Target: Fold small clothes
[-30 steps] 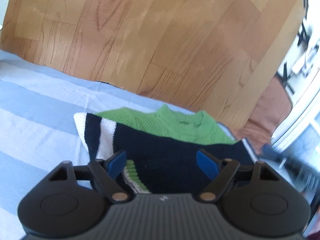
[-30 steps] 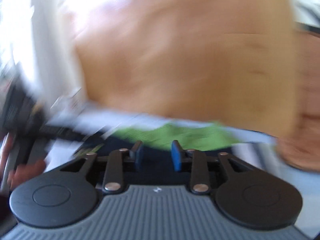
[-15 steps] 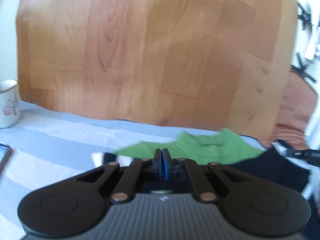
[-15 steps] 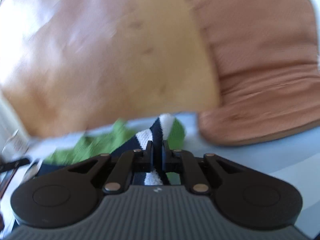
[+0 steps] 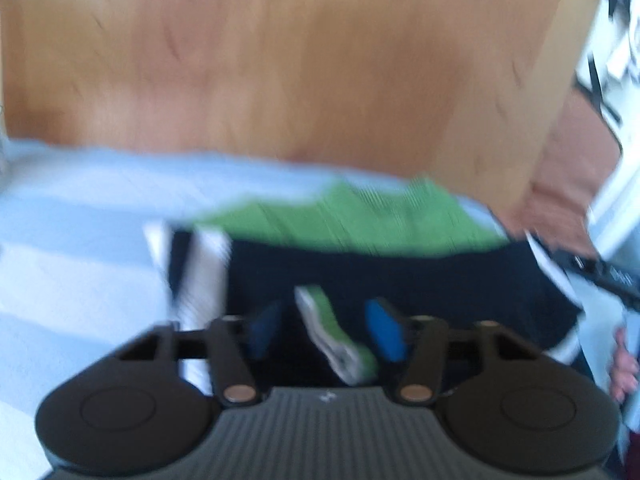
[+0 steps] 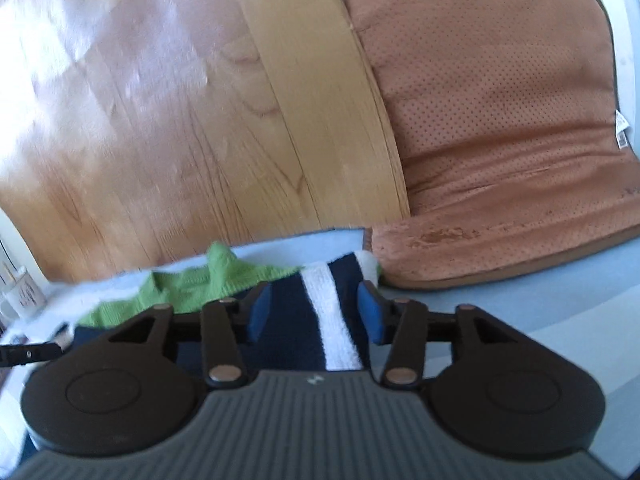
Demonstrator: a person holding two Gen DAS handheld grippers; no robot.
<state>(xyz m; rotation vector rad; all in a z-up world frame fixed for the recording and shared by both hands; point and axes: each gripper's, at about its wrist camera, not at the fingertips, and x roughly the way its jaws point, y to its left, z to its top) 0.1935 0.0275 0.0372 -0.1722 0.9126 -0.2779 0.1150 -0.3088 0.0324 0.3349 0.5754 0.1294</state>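
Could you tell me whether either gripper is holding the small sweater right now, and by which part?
Neither holds it. The left gripper has just opened around the green cuff; the right gripper has just opened over the sweater, its pads clear of the sleeve.

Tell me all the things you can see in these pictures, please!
sweater: one, green, navy and white knit, lying on the sheet under both grippers
cuff: one, green with a white edge, between the left gripper's pads
sheet: one, light blue stripes, under the sweater
wooden board: one, light brown, standing behind the sheet
cushion: one, reddish brown, right of the board
mug: one, white, far left edge, blurry
left gripper: one, black with blue pads, jaws just opening, not pressing the cuff
right gripper: one, black with blue pads, jaws just opening over the sweater
hand: one, right edge
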